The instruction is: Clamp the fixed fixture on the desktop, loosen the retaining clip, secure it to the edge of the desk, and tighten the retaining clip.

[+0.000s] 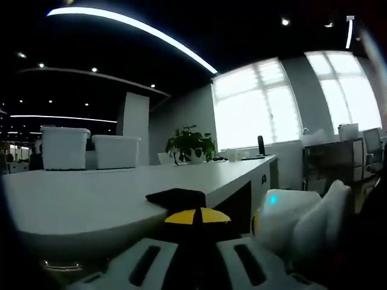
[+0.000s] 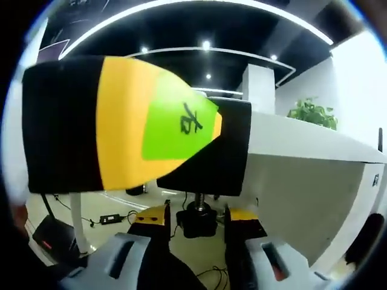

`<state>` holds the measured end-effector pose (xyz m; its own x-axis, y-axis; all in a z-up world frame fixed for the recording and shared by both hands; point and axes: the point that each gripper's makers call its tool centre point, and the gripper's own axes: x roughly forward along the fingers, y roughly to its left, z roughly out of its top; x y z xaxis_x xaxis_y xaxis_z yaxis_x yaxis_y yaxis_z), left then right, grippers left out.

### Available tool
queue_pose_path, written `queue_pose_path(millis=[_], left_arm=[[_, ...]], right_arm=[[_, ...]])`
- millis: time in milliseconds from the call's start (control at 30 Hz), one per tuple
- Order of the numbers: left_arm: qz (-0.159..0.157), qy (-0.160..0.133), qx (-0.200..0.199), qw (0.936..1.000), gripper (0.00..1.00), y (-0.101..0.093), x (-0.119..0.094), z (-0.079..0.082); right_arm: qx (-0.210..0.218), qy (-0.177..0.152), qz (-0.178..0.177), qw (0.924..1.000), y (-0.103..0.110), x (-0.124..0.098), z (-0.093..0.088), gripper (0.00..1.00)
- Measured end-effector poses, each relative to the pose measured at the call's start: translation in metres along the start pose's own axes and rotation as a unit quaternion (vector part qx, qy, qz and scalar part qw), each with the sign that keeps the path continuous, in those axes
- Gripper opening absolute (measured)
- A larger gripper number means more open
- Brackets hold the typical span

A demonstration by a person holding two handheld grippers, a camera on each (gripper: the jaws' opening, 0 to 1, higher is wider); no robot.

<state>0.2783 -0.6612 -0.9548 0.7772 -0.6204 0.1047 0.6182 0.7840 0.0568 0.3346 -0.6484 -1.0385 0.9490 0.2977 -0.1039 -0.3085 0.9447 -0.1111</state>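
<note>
Left claw [image 1: 195,232], low centre, clenched on the black clamp [image 1: 179,198] hooked over the white bench [image 1: 109,187] edge, steadying it. Right claw [image 2: 195,225], lower centre, closing around the screw knob [image 2: 198,219] beneath; full grip cannot be told.

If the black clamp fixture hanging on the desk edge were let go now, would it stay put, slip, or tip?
The clamp fixture looks rigid and probably heavy for its size. Its screw pad hangs below the desk, apparently not touching, so it would likely slip or tip. The right gripper flanks the screw.
</note>
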Motion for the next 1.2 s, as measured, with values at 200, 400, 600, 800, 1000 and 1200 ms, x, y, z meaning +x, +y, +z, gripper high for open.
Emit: queue_pose_path(millis=[200,400,600,800,1000,1200], left_arm=[[0.0,0.0,0.0,1.0,0.01,0.001,0.0,0.0],[0.003,0.002,-0.003,1.0,0.01,0.0,0.001,0.0],[0.011,0.008,0.013,0.9998,0.01,-0.001,0.003,0.0],[0.019,0.015,0.019,0.9995,0.01,-0.002,0.004,0.0],[0.031,0.024,0.022,0.999,0.01,0.002,0.005,-0.003],[0.042,0.037,0.04,0.9977,0.01,0.001,0.005,-0.004]], right_arm=[[-0.006,-0.009,-0.001,0.9999,0.0,0.002,0.002,0.24],[-0.002,-0.006,-0.002,1.0,0.0,0.001,0.001,0.23],[-0.015,0.005,0.061,0.998,0.005,0.003,0.001,0.22],[-0.032,0.001,0.182,0.9828,0.009,0.003,0.0,0.21],[-0.052,-0.004,0.291,0.9552,0.012,0.005,-0.001,0.21],[-0.071,-0.011,0.38,0.922,0.019,0.0,-0.001,0.22]])
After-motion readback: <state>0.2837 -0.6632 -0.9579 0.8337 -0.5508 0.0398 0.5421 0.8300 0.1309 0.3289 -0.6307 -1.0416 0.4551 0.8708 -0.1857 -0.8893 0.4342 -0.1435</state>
